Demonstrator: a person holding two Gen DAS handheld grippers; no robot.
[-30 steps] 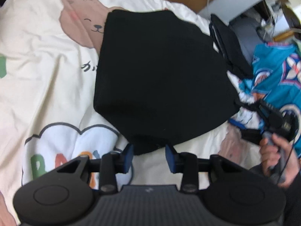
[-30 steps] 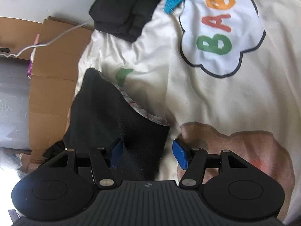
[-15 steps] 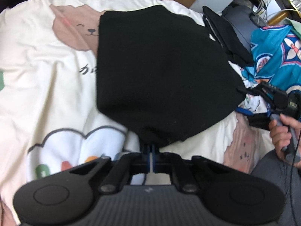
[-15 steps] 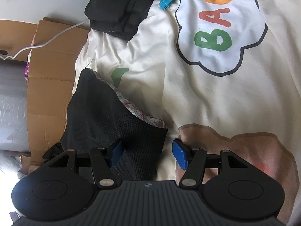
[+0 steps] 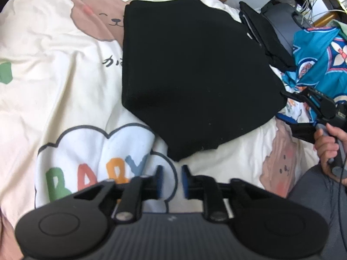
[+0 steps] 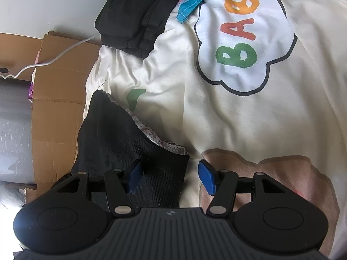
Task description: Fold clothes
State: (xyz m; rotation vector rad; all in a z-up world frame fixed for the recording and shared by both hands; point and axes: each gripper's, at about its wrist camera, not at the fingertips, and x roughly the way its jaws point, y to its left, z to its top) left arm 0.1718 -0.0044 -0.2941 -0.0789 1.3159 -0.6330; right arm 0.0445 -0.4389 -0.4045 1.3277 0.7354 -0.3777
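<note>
Black folded garment (image 5: 195, 75) fills the centre of my left view, on the cream blanket (image 5: 54, 75). My left gripper (image 5: 171, 181) has just been opening, nothing between its pads. My right gripper (image 6: 169, 176) stands wide, straddling the garment's corner at lower left.

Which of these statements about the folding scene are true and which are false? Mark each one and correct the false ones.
1. The black garment lies on a cream bedspread printed with bears. True.
2. The left claw is clamped on the black garment. False: its jaws stand apart just short of the cloth's corner, having just been opening, with nothing between them.
3. The word BABY is printed inside a cloud shape. True.
4. The right claw is shut tight. False: its jaws stand wide, with black mesh cloth between them.
</note>
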